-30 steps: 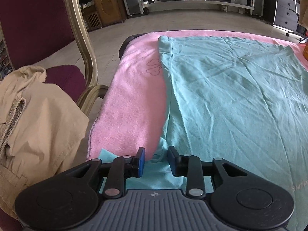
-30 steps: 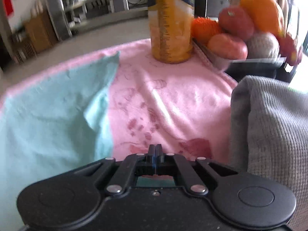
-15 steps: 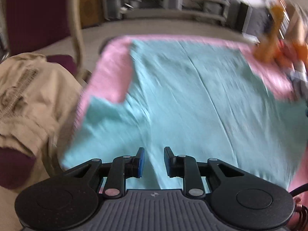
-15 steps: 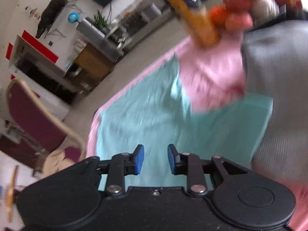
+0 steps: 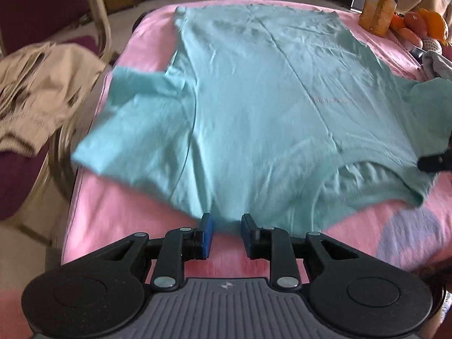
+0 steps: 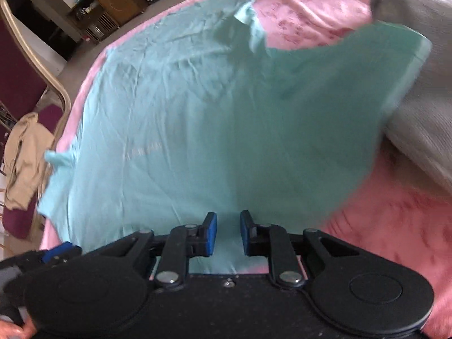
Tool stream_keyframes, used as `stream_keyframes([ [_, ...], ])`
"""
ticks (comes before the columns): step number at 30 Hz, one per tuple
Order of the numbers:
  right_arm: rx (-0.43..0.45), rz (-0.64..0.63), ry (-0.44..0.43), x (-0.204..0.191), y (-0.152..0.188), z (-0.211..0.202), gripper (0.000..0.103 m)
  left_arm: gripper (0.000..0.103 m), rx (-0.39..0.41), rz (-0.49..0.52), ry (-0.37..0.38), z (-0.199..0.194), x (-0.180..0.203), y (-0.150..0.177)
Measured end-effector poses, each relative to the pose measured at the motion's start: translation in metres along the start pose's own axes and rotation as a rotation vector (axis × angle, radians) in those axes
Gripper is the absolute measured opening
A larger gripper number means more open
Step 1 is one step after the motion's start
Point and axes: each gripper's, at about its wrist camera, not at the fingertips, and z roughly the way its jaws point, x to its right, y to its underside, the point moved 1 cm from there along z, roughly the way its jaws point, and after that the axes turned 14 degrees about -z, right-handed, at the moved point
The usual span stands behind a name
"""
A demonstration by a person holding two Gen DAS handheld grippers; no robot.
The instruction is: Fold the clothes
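Teal T-shirt [image 5: 254,107] lies spread flat on the pink cloth [image 5: 118,214] that covers your worktop, stretching away ahead of both tongs with its neck opening at the near end and its hem at the far end. Your left tongs [image 5: 226,236] stand open with a clear gap between the blue pads, holding nothing, right at the shirt's near shoulder edge, with bare pink cloth showing beneath them. Ahead and to the left of those tongs one short sleeve [image 5: 132,118] spreads out toward the worktop's edge; ahead and to the right sits the ribbed collar [image 5: 364,178]. Your right tongs [image 6: 228,233] are likewise parted and empty, hovering over the near part of the shirt [image 6: 197,130]; whether the pads touch the fabric you cannot tell from this view. Ahead and to the right of them the other sleeve [image 6: 375,76] lies out toward a grey knit garment [image 6: 423,90], its end overlapping that garment's edge. Far left of your left tongs, a beige garment [image 5: 39,84] is heaped on a maroon chair [image 5: 17,169] beside the worktop. Far ahead and to the right of the left tongs stand an orange container [image 5: 380,8] and a pile of fruit [image 5: 421,25].
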Motion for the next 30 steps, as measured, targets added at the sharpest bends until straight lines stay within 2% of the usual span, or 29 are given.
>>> stream_keyframes([
  [3,0.001,0.013,0.008,0.001,0.019,-0.013,0.018,0.022,0.004,-0.001,0.004,-0.007,-0.001,0.007],
  [6,0.009,0.042,0.019,0.006,0.026,-0.024,0.022,0.023,0.038,0.007,0.051,-0.022,0.002,0.009],
  [9,0.09,0.097,-0.009,0.016,0.025,-0.038,0.022,0.024,0.103,-0.016,0.103,-0.036,0.001,-0.001],
  [12,0.183,0.14,-0.044,0.023,0.02,-0.044,0.022,0.025,0.123,-0.02,0.087,-0.031,0.007,-0.021],
  [15,0.194,0.159,-0.102,0.021,0.012,-0.031,0.022,0.027,0.117,0.001,0.057,-0.015,0.019,-0.039],
  [18,0.152,0.123,-0.143,0.007,0.005,-0.01,0.022,0.027,0.087,0.013,0.067,0.004,0.028,-0.044],
  [22,0.046,0.043,-0.153,-0.011,0.008,0.009,0.019,0.028,0.024,0.069,0.056,0.019,0.034,-0.025],
  [27,-0.019,0.026,-0.145,-0.011,0.025,-0.005,0.02,0.028,0.018,0.139,0.024,-0.001,0.039,0.001],
  [30,-0.037,0.032,-0.129,-0.011,0.037,-0.018,0.022,0.032,0.052,0.163,0.03,-0.017,0.039,0.004],
])
